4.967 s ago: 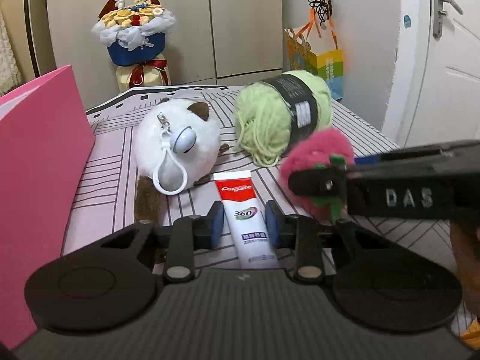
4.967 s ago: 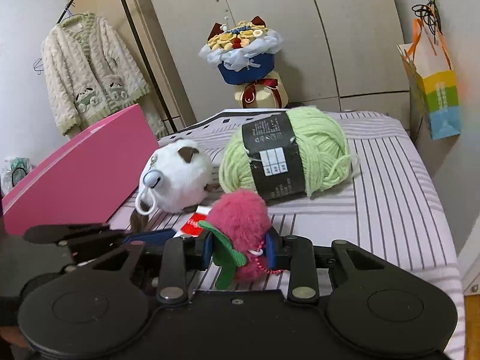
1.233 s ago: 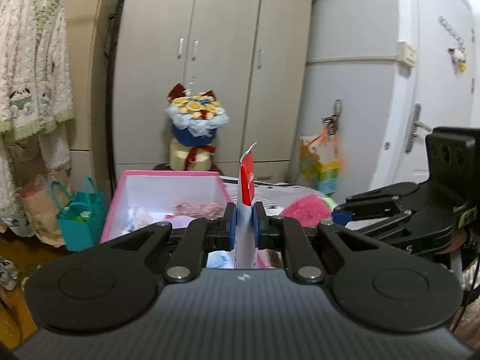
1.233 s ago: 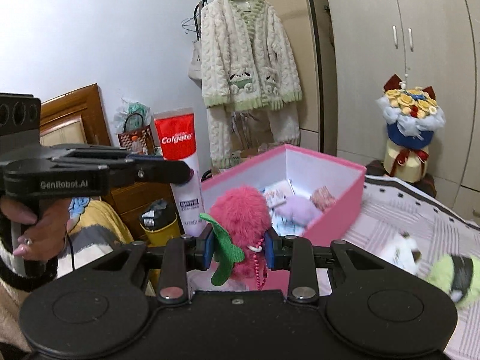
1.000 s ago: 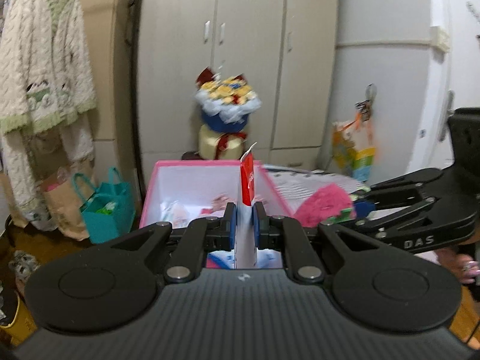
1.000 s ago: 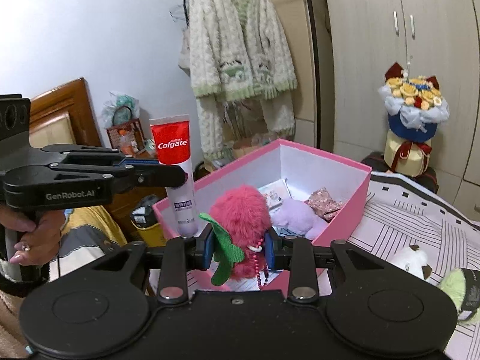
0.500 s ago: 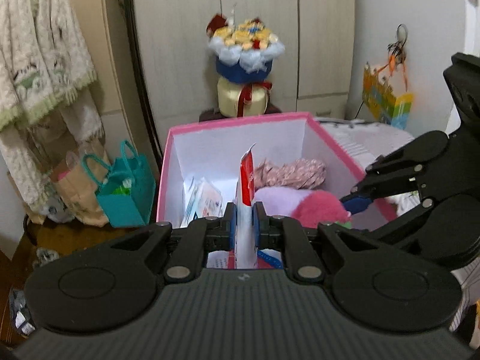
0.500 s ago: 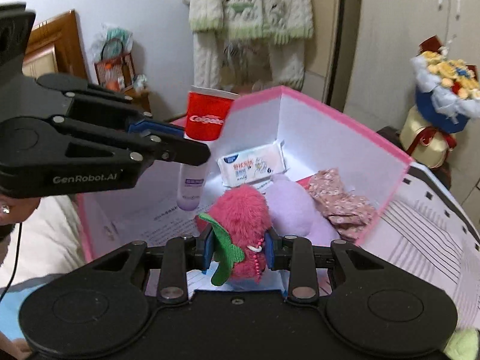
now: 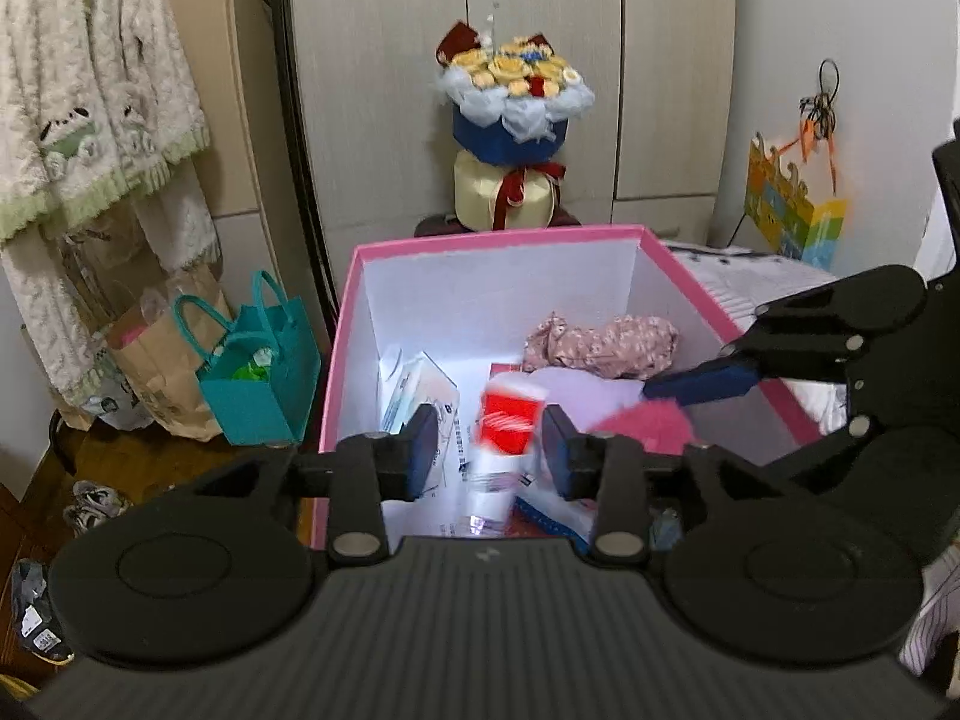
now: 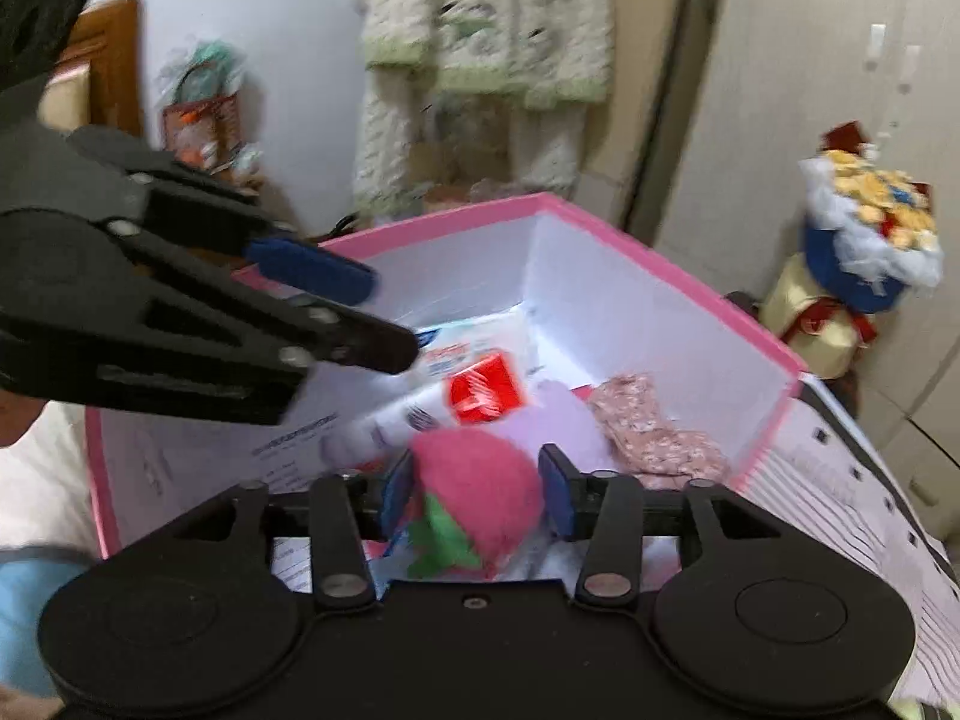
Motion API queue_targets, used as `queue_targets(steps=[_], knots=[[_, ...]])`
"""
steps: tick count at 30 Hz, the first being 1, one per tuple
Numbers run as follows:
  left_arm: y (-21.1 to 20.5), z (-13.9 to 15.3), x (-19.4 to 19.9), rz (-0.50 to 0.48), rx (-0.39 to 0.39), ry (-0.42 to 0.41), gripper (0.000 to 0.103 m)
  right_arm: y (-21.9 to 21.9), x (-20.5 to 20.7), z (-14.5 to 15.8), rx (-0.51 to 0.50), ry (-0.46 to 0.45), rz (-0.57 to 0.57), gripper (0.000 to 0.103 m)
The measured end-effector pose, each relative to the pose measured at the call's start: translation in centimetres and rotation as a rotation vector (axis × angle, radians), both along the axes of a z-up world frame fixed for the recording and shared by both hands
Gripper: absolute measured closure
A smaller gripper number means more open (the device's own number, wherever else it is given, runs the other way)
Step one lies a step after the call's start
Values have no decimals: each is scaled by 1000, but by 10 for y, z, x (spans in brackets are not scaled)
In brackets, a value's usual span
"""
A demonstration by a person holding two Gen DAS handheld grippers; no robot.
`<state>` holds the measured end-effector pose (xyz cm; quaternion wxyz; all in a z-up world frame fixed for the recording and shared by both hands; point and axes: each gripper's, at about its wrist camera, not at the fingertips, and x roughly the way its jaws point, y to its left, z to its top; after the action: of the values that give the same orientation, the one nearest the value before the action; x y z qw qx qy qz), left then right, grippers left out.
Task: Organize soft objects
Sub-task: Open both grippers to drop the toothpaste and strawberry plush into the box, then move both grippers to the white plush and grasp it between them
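Left gripper (image 9: 483, 441) has sprung wide, both blue pads clear of the red-and-white soft toothpaste tube (image 9: 501, 438), which half a second ago stood pinched upright between them. Now the tube is blurred and tipping, dropping into the pink cardboard box with white walls (image 9: 498, 288). From the right wrist view the tube (image 10: 444, 402) lies slanted inside the box, cap end toward the near wall.

Right gripper (image 10: 477, 495) has parted too! The fluffy pink pompom with a green felt leaf (image 10: 480, 507) sits between the spread pads, seemingly no longer squeezed, though whether it touches them I can't say. It hangs low over the box interior, just beside a pale lilac plush (image 10: 558, 420) and a crumpled pink floral cloth (image 10: 654, 429).

That's two releases together, so both items look delivered. Judging by this, next comes lifting both tools out and going for whatever soft things remain outside.
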<state>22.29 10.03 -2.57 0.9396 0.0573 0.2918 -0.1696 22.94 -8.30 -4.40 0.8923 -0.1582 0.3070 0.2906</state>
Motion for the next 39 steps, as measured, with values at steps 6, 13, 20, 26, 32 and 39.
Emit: queue_targets(steps=[6,13,20,26,32,39], knots=[[4,13,-22,-1,0,-6,57,-40,-24,23,122,-21,-50,44],[3,35,-56,-34,-34,23,45,-85,-68,53,186,-1,-92,41],[-13,54,-96,-136,-83,21,38,-121,-121,72,187,-53,-102,39],[-47,61,-125,-249,-93,11,31,-148,-160,70,160,-91,-119,39],[-88,58,-138,-343,-98,5,30,-165,-183,61,173,-113,-118,32],[-126,45,-138,-400,-121,29,24,-184,-190,43,196,-107,-145,18]])
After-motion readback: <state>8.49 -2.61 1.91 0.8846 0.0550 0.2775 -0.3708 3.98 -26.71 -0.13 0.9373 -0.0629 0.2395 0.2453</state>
